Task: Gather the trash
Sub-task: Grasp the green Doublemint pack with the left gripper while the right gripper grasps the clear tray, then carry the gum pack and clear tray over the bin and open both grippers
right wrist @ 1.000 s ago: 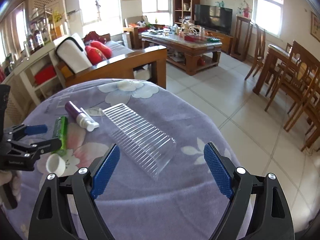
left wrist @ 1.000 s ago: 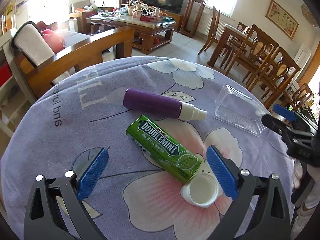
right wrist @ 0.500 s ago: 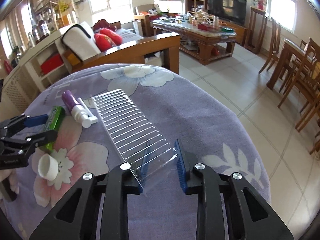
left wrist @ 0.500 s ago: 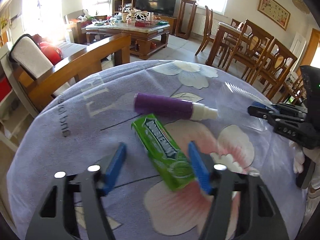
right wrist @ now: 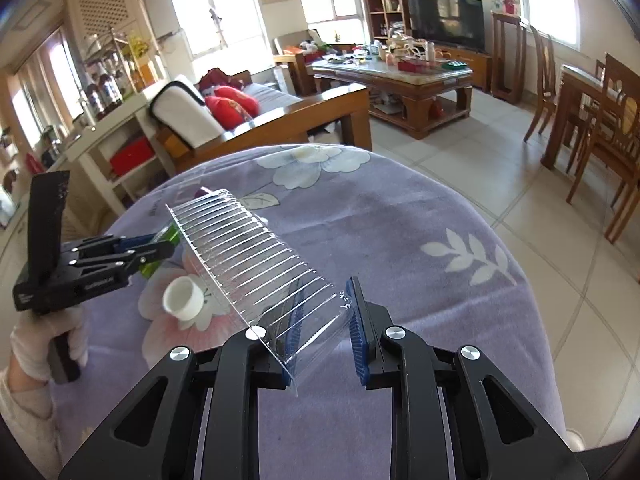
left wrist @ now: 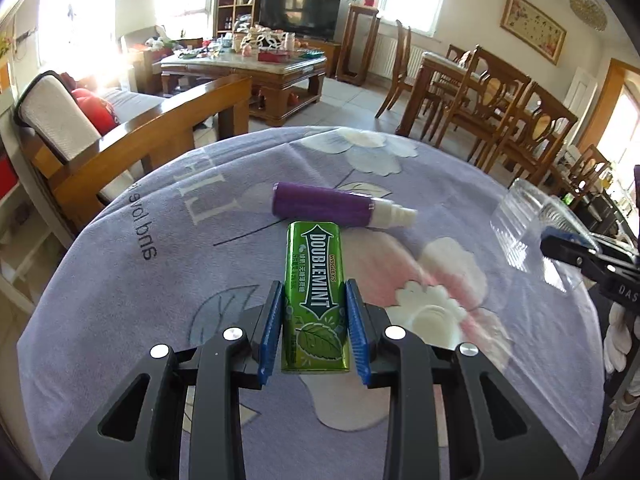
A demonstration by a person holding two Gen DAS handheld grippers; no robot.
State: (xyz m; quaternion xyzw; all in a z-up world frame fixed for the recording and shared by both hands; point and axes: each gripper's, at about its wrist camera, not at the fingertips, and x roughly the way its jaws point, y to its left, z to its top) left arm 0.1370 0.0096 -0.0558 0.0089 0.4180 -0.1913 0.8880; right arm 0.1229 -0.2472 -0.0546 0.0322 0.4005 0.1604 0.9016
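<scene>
Left wrist view: the left gripper (left wrist: 313,324) is clenched on the near half of a green Doublemint gum pack (left wrist: 316,292), one blue pad on each long side, the pack pointing away over the middle of the cloth-covered bench (left wrist: 120,280). Just beyond its far end lies a purple spray bottle (left wrist: 324,210) on its side, nozzle toward the right edge; whether the two touch cannot be told. A white cap (left wrist: 434,322) sits just right of the fingers, and the right gripper (left wrist: 576,250) shows at the right edge with clear plastic. The pack reads as light, stiff and glossy, so a hold across its narrow sides suits it. Right wrist view: the right gripper (right wrist: 322,330) is grasping the near end of a clear ribbed plastic tray (right wrist: 256,260), which slants up and away above the bench (right wrist: 400,216). The tray looks thin, light and springy, likely to buckle or crackle under pressure; the rim or end wall is the firmer place to pinch. The white cap (right wrist: 182,299) stands left of it, and the left gripper (right wrist: 156,246) holds the green pack (right wrist: 162,250) near the left edge.
</scene>
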